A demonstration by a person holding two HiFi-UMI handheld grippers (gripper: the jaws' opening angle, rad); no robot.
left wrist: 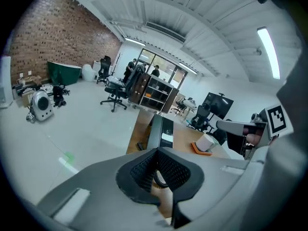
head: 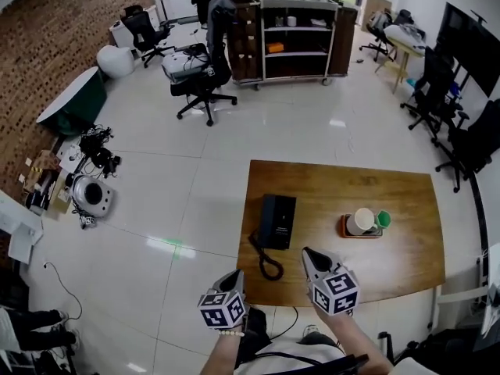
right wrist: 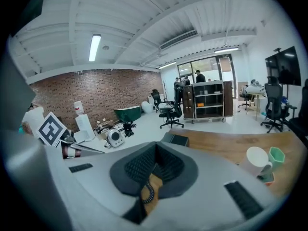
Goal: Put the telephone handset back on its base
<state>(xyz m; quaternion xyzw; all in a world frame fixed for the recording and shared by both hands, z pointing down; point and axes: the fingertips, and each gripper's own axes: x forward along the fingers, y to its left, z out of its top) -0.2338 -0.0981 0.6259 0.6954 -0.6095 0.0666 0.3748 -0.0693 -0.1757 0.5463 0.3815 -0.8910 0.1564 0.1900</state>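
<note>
Wooden table (head: 375,201) holds the telephone (head: 277,221). Handset (head: 268,219) seems light, rigid, cord-tethered; grip its middle. Left gripper (head: 237,278), right gripper (head: 308,255) both closed, empty

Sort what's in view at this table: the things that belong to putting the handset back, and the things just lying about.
For the job:
telephone
coiled cord
left hand-held gripper, shut, empty
right hand-held gripper, shut, empty

Lying about:
white cup
green cup
orange tray holding the cups
</note>
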